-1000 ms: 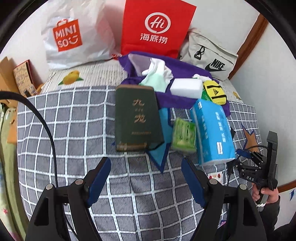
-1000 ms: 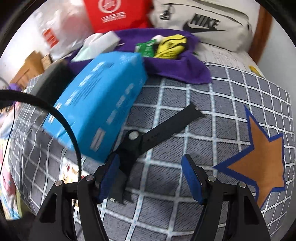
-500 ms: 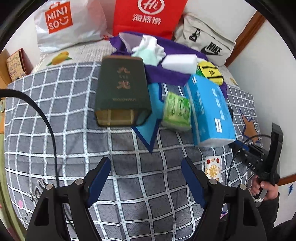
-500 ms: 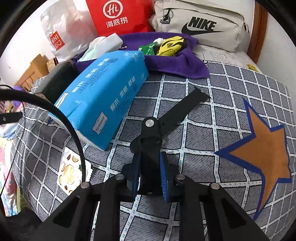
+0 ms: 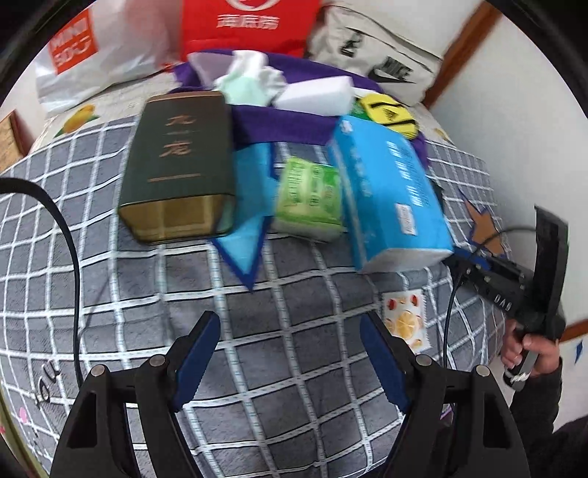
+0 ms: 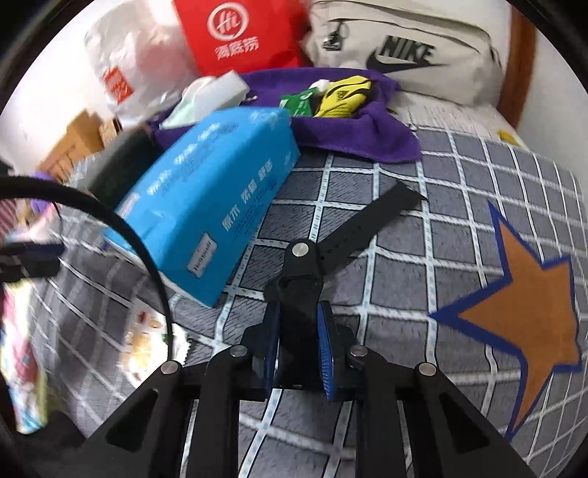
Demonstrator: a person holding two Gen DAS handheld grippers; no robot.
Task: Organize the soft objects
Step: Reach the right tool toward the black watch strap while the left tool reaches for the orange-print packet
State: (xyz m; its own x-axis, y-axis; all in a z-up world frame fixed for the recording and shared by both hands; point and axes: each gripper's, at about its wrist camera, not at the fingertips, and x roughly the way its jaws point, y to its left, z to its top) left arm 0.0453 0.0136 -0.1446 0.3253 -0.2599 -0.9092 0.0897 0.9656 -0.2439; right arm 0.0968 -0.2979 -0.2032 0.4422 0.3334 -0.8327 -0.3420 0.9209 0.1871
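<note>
In the right wrist view my right gripper [image 6: 297, 323] is shut on a black hinged bracket [image 6: 299, 272]. The bracket's long arm [image 6: 375, 217] reaches out over the checked blanket [image 6: 404, 257]. Whether it is off the blanket I cannot tell. Just left of it lies a blue tissue pack [image 6: 213, 206]. My left gripper [image 5: 288, 331] hangs open over bare blanket, with nothing between its fingers. Beyond it lie a dark green box [image 5: 176, 161], a green tissue pack [image 5: 308, 198] and the blue tissue pack [image 5: 386, 191]. A purple towel [image 5: 286, 125] behind them carries a white sponge [image 5: 316, 95], a mint cloth [image 5: 246, 81] and a yellow item [image 5: 389, 114].
A white shopping bag [image 5: 92, 55], a red bag [image 5: 250, 22] and a beige sports bag [image 6: 404, 55] line the wall at the back. A person's hand [image 5: 525, 349] holds the right tool at the bed's right edge. A cable [image 5: 70, 257] loops on the left.
My right gripper has closed on the black hinged bracket. My left gripper has drawn back and lower, so the box and tissue packs now sit higher in its view.
</note>
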